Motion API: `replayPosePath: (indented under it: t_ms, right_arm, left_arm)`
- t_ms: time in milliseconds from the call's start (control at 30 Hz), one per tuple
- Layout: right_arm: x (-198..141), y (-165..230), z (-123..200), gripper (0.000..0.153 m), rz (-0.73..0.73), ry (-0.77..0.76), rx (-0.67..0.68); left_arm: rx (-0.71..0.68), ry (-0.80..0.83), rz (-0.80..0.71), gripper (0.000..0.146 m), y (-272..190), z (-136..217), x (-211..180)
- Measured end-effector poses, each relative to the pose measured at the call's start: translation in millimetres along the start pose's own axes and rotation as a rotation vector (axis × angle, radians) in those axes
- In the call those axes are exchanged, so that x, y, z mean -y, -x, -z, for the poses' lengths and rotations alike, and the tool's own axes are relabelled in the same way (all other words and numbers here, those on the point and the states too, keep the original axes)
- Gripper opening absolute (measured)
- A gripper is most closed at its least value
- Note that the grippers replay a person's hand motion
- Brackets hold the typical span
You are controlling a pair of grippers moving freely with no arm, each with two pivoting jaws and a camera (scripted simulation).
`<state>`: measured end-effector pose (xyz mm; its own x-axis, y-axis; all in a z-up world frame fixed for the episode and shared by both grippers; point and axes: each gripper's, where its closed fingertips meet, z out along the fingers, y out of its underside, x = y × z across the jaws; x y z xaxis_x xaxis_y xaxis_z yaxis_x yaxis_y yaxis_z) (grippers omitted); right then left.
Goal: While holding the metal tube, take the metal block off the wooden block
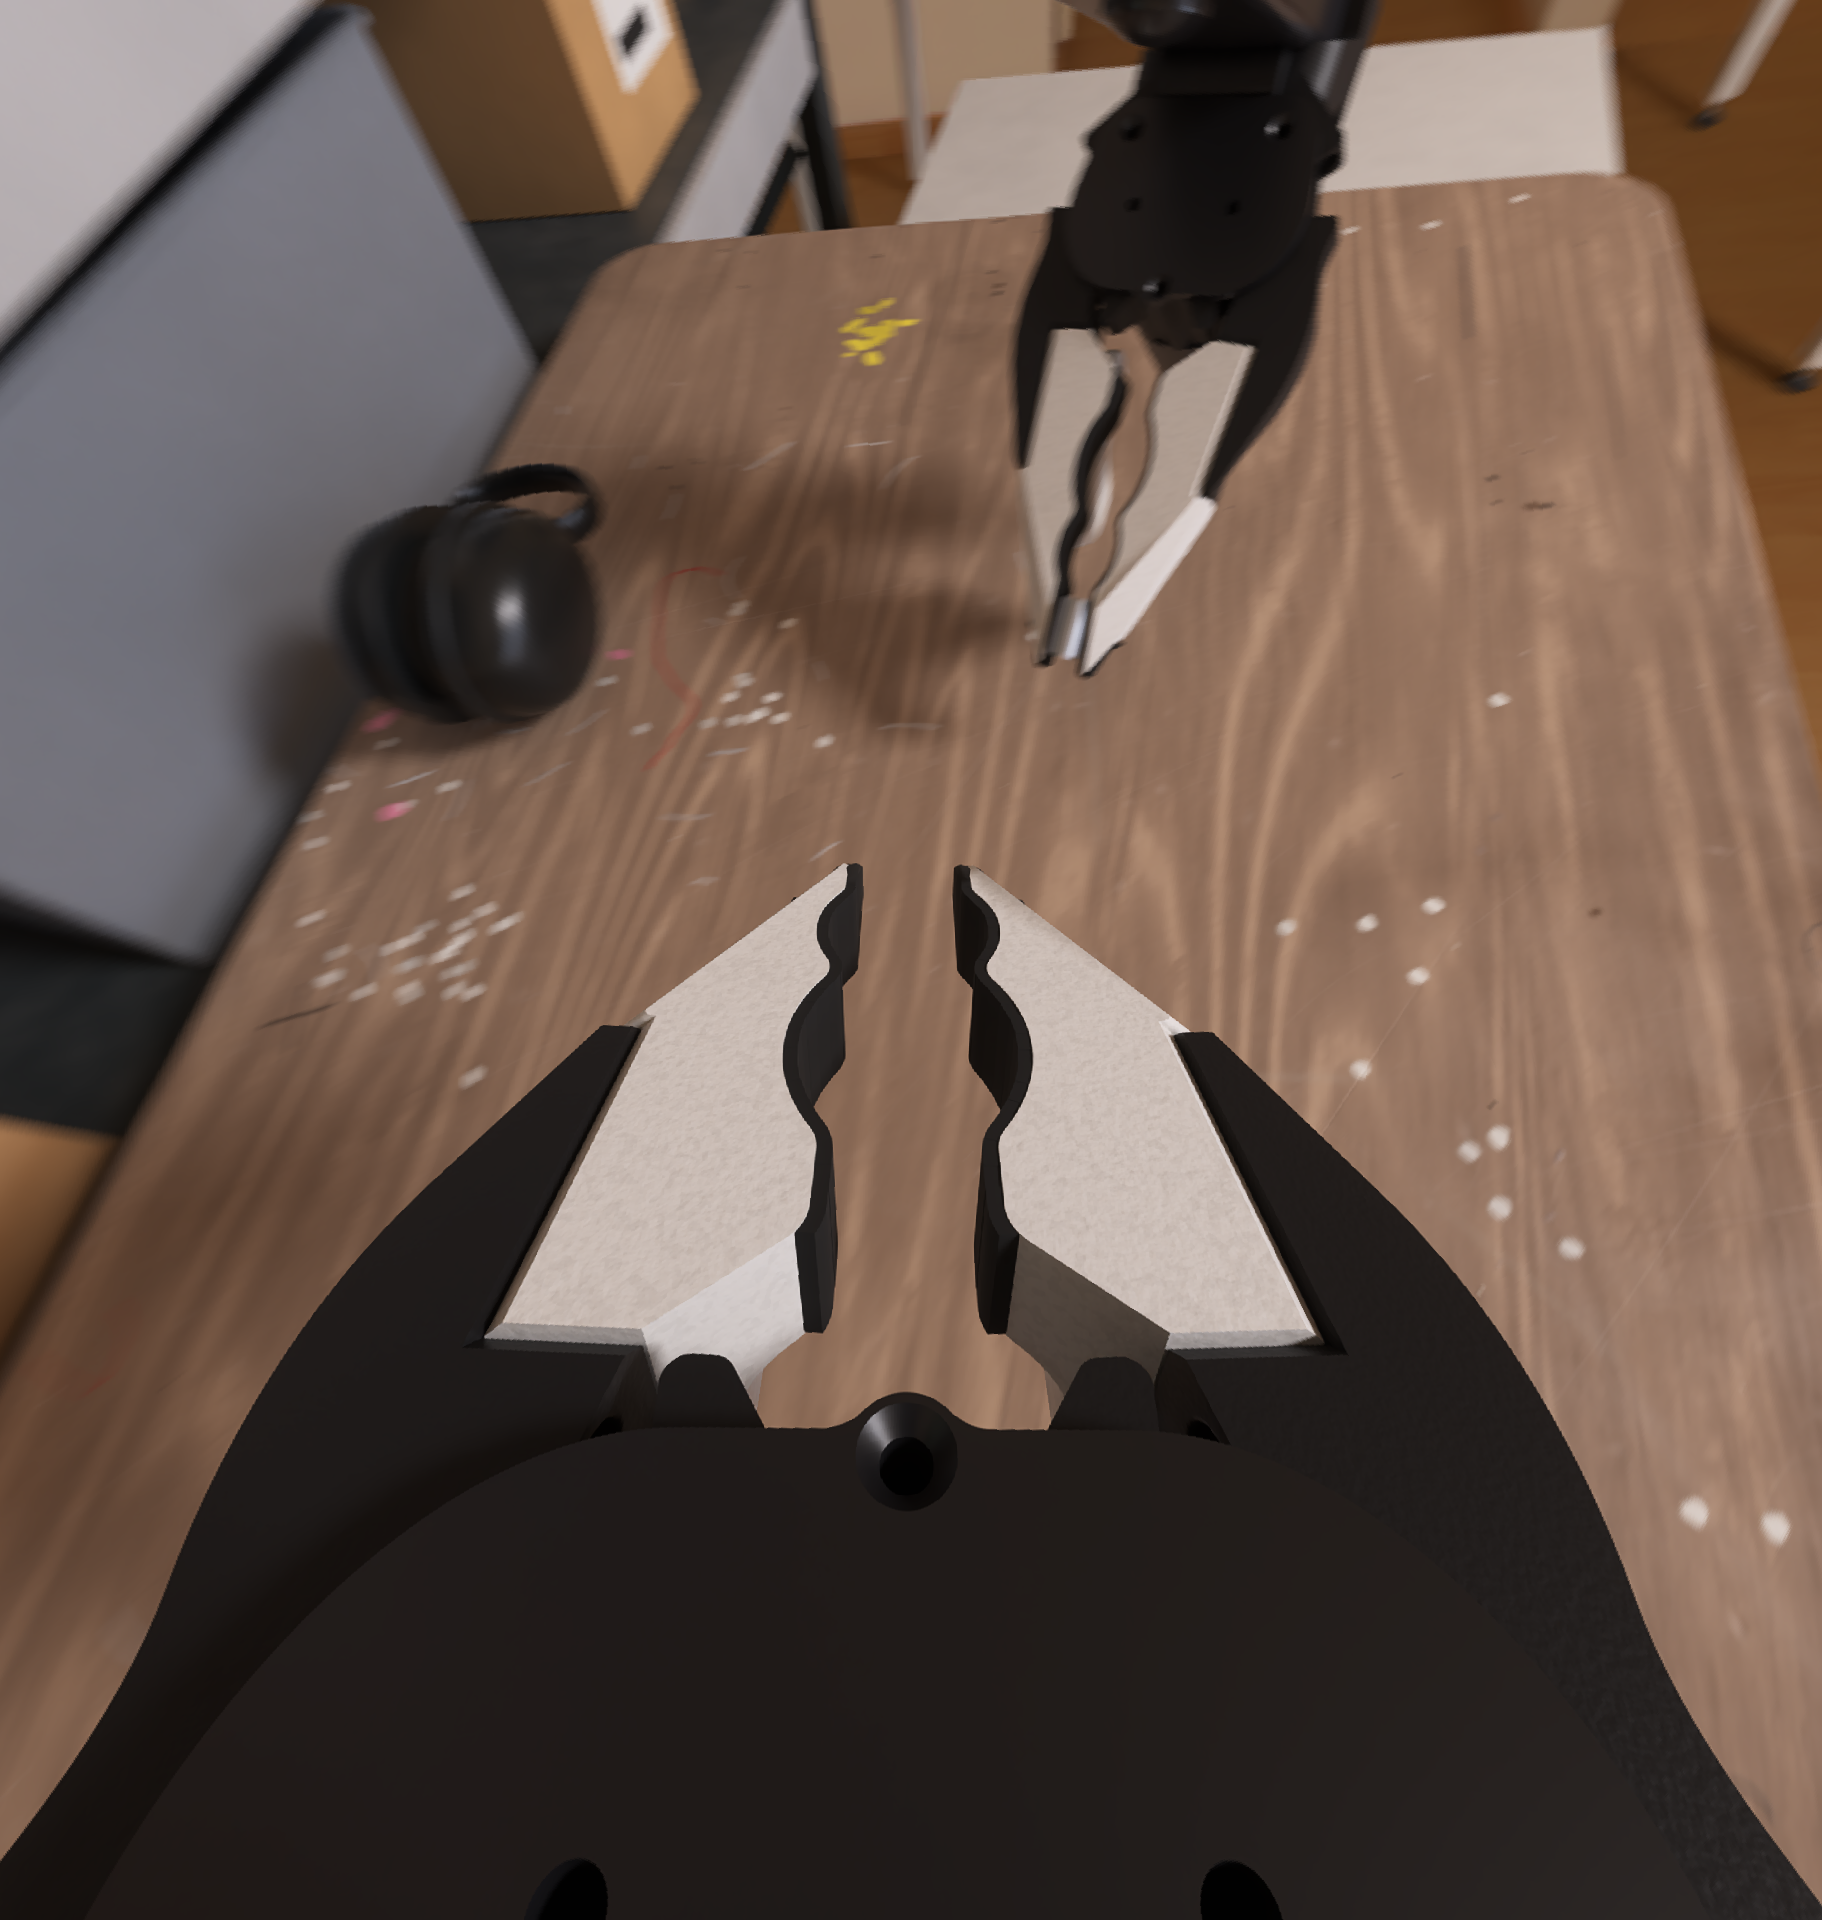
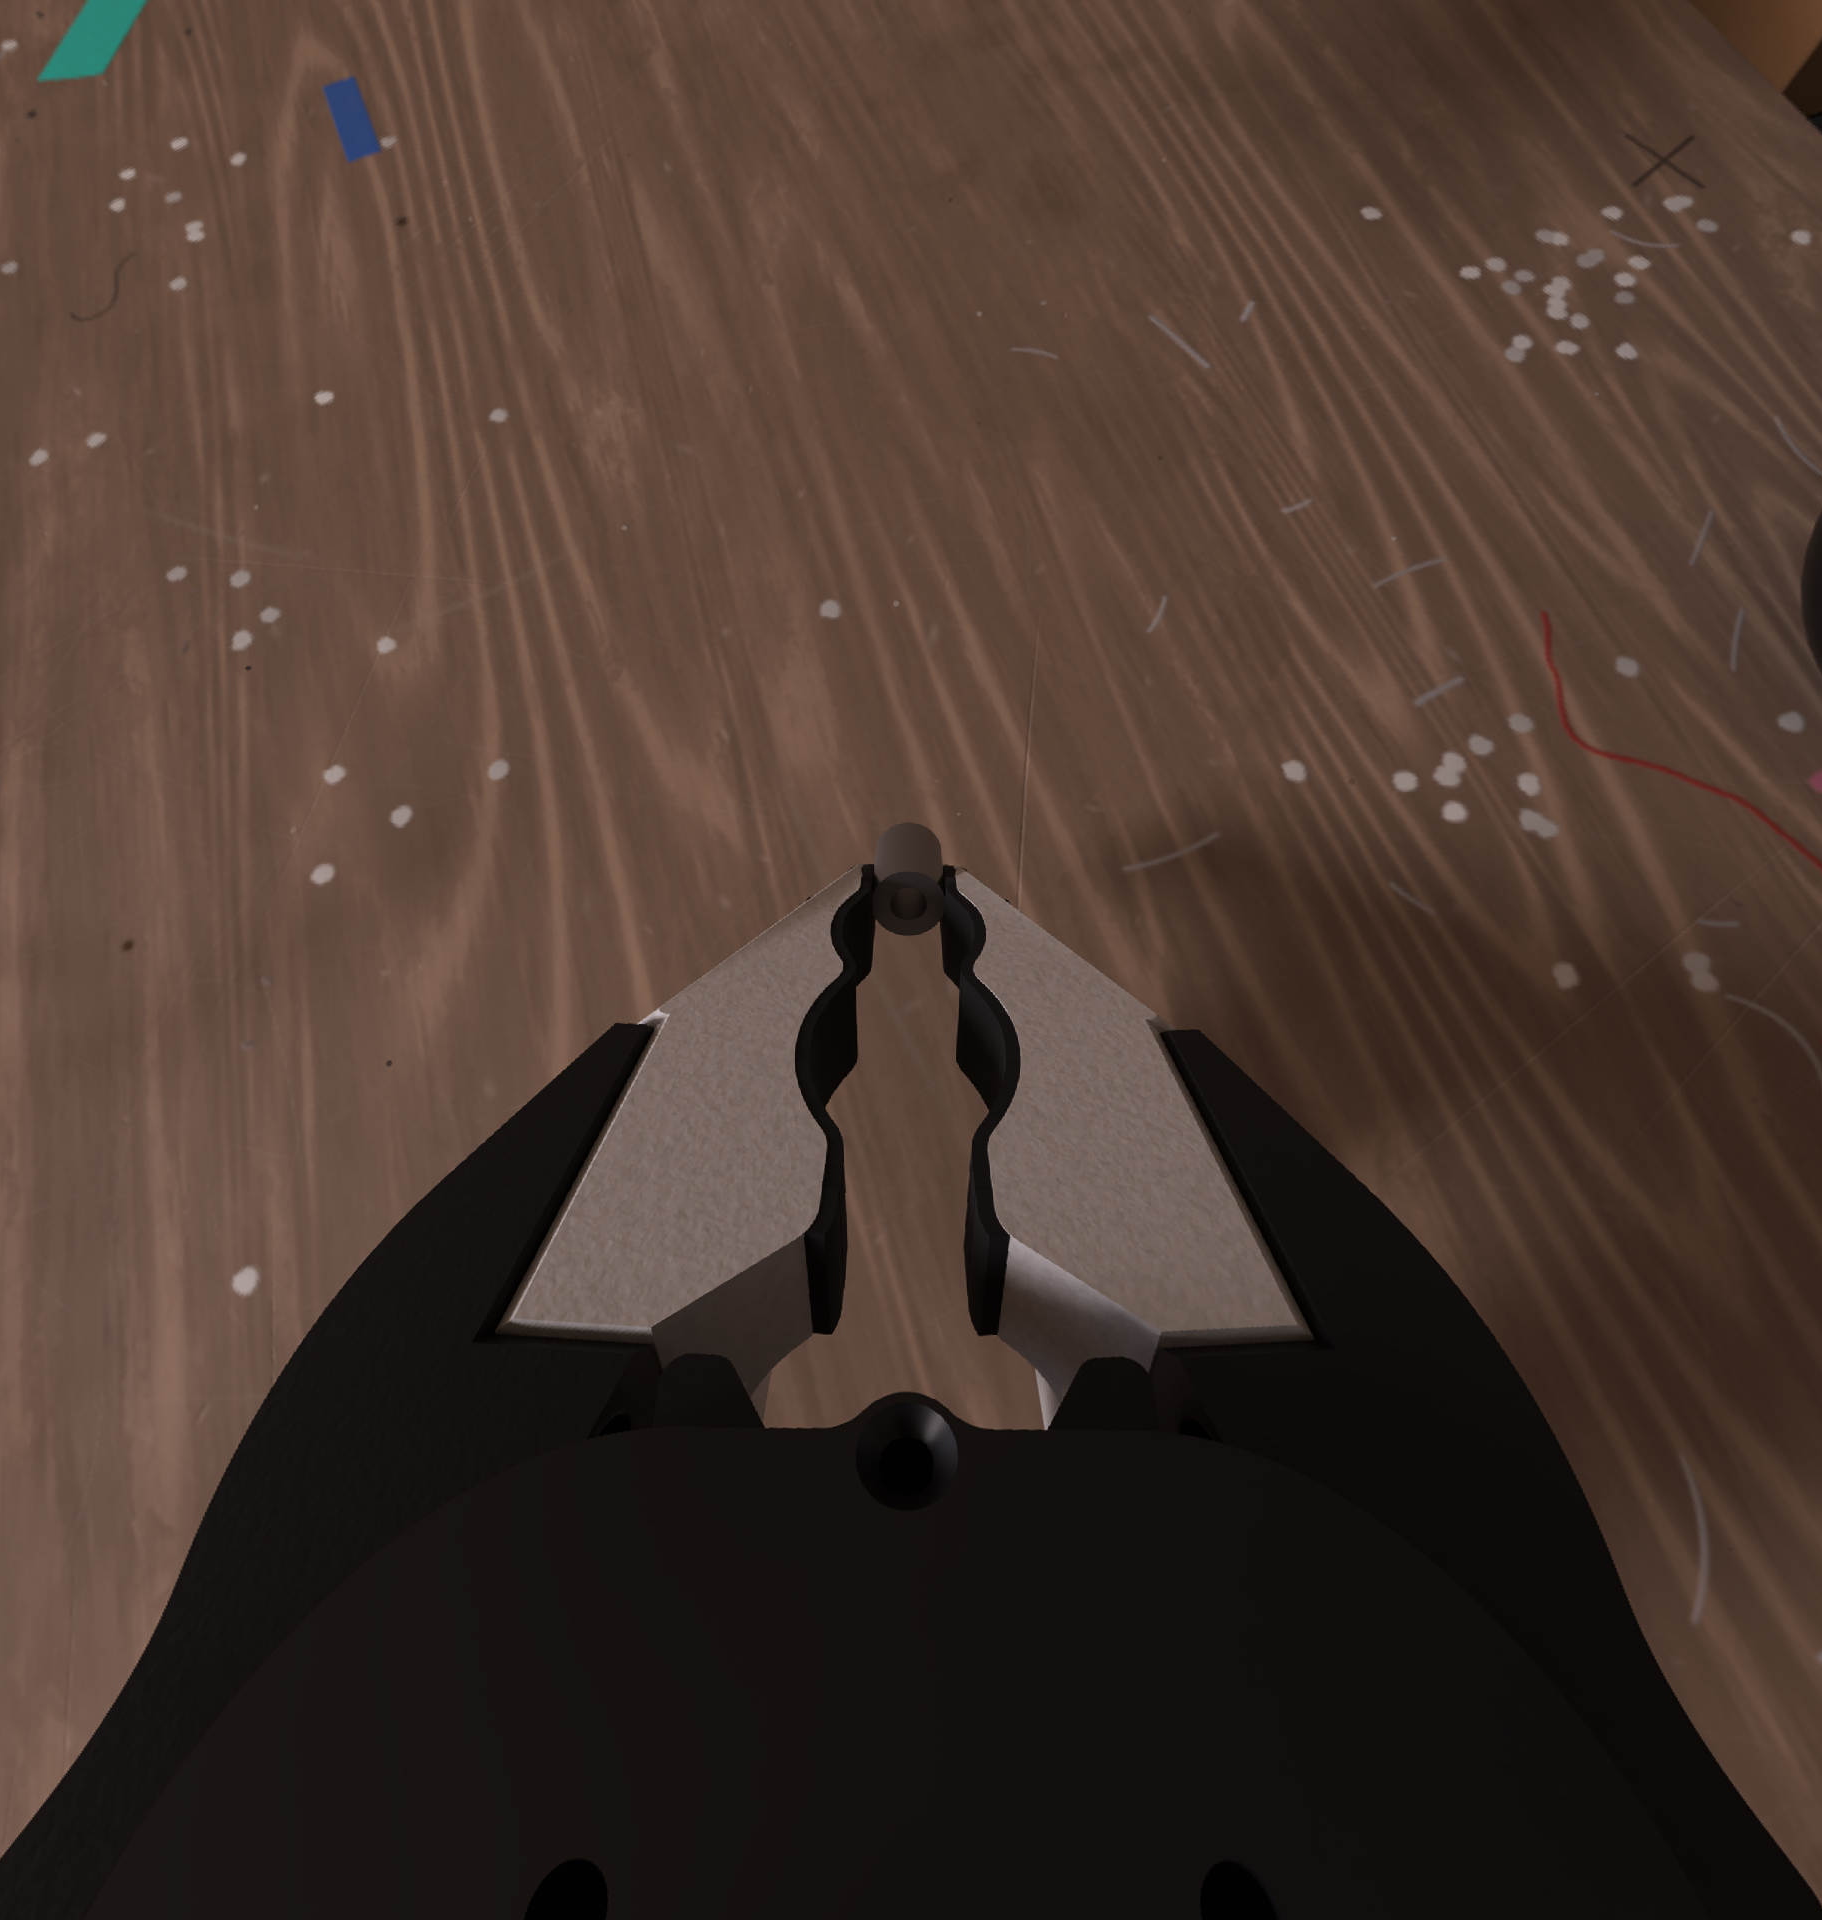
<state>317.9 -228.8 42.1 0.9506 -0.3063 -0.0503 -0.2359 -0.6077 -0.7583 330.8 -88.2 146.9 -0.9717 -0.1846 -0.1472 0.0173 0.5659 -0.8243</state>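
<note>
Right gripper (image 2: 907, 883): pinches the metal tube (image 2: 907, 868) at the very fingertips; seen in the left wrist view at (image 1: 1068, 634), it hangs tilted, tips down, over the far half of the table (image 1: 1406, 727).
Metal tube: a short grey cylinder with an open bore, also visible at (image 1: 1065, 621). In the right wrist view its long axis runs along the fingers, one end poking just beyond the tips. Only the tips hold it, so the grip is judged shallow.
Left gripper (image 1: 907, 883): fingers parted by a narrow gap, nothing between them; it hovers over the near-middle of the table, pointing toward the far edge.
Metal block and wooden block: in neither view. Their direction from either gripper, the block's long axis, and which gripper is nearer cannot be told.
Deciding relation: unknown for the blocks. What is clear is that the left gripper is the free one, so the lift is judged to fall to it, once the stack is brought into view.
Ear defenders (image 1: 471, 613): black, resting by the table's left edge, well apart from both grippers.
Tape strips: teal (image 2: 91, 36) and blue (image 2: 351, 120), flat on the table surface.
Step in hand: tube secured; block removal not yet begun.
</note>
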Motion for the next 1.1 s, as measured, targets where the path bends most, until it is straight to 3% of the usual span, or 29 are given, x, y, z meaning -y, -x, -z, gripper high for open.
replayPosePath:
  t_ms: [233,367,500,700,867,1100]
  right_arm:
    - [0,-2,-1,0.011,-0.010,-0.030,0.004]
    - [1,-4,2,0.011,-0.026,-0.068,0.011]
    - [0,-3,1,0.011,-0.022,-0.064,0.018]
    - [-3,-5,-1,0.011,-0.036,-0.057,0.020]
    - [-5,-6,-2,0.011,-0.046,-0.057,0.022]
    - [-7,-6,-5,0.011,-0.056,-0.053,0.029]
  left_arm:
    - [0.391,0.266,-0.017,0.014,119,138,-35]
    - [0.414,0.380,0.060,0.016,177,180,-60]
    - [0.295,0.485,0.077,0.018,210,178,-75]
    - [0.067,0.827,0.040,0.020,174,169,-148]
    - [-0.111,0.996,0.134,0.020,115,178,-208]
    - [-0.156,1.017,0.211,0.019,93,177,-245]
